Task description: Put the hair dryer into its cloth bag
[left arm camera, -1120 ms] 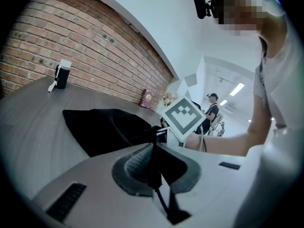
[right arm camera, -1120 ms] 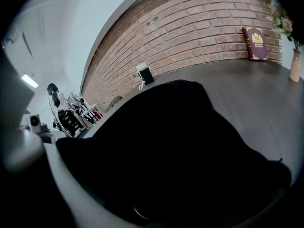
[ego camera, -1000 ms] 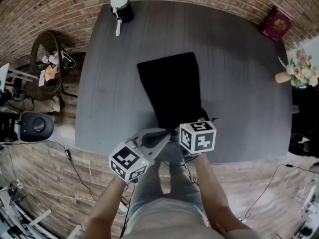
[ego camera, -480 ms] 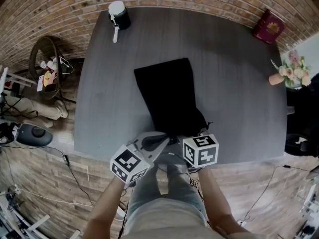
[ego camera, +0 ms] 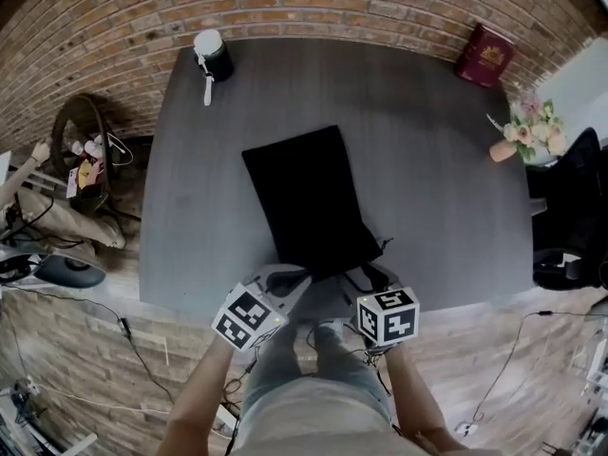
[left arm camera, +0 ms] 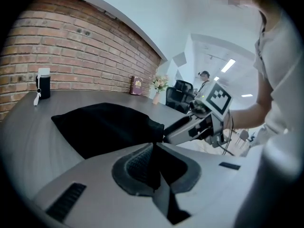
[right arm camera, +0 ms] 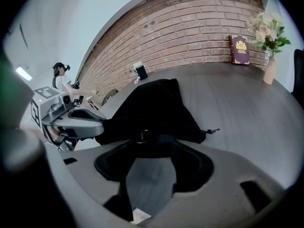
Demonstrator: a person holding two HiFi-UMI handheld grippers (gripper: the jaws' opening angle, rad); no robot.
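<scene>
Your right gripper (right arm camera: 151,144) has drawn back toward 6 o'clock, away from the black cloth bag (ego camera: 304,202). Its jaws stand apart over the dark grey table (ego camera: 446,160). Your left gripper (left arm camera: 153,146) is pressed together at the bag's near edge. The bag lies mid-table, with its mouth at 5 o'clock. A brick wall (ego camera: 313,8) runs at 12, a red book (ego camera: 484,55) stands at 1, and a flower vase (ego camera: 518,136) at 2.

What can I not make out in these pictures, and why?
- Hair dryer: in no view; if it is inside, the cloth bag hides it.
- Left gripper: jaws together at the bag's near edge; left gripper view cannot show whether cloth is pinched.
- Red book: cover print too small, head view.
</scene>
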